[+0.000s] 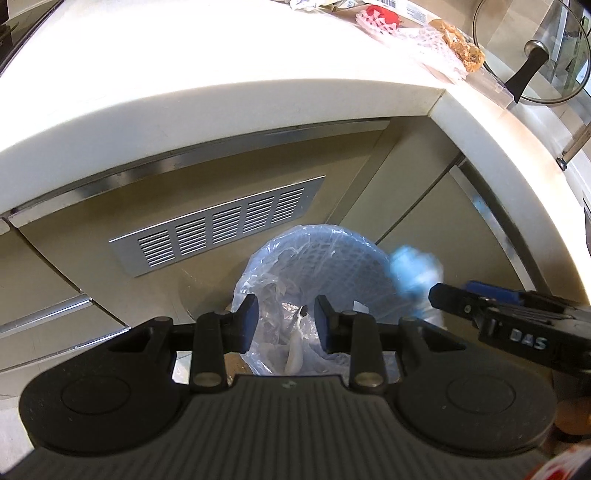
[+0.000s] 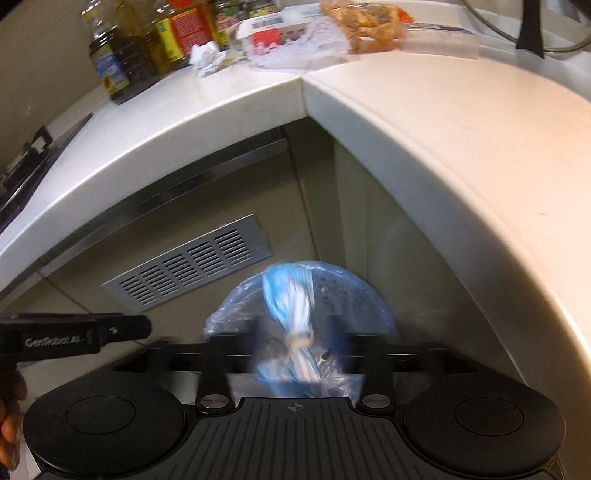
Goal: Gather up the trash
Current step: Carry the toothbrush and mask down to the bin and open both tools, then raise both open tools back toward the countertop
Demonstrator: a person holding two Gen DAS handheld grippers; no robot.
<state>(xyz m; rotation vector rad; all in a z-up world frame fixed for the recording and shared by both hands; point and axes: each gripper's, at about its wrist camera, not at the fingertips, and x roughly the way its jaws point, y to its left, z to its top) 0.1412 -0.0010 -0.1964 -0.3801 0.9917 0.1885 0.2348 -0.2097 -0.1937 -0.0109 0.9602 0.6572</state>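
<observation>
Step in hand, as judged: drop of a crumpled blue-and-white soft item (image 2: 295, 328) into the round blue lattice bin lined with a clear plastic bag (image 1: 325, 258), standing on the floor below the corner of the cream counter (image 1: 221, 107)

Right gripper (image 2: 295, 347): fingers apart, blurred; item smeared by motion between them, apparently loose and no longer pinched. Seen from the left wrist as a blue blur beside the right gripper's tip, over the bin's right rim

Left gripper (image 1: 286, 321): fingers partly apart, nothing between the pads; poised over the near side of the bin, white scrap (image 1: 295, 350) visible in the liner below

To do the step well:
- keep right fingers spread wide until item clears both pads
- hold release point over the liner mouth, away from the right rim, since soft item could snag or drape there
- keep left gripper out of the fall path

Left to collect, likely: crumpled white paper ball (image 2: 207, 57), pink foam netting (image 1: 391, 26), torn brown wrapper (image 1: 458, 44) on the counter near the glass pan lid (image 1: 535, 55). Bottles (image 2: 110, 59) probably not trash
</observation>
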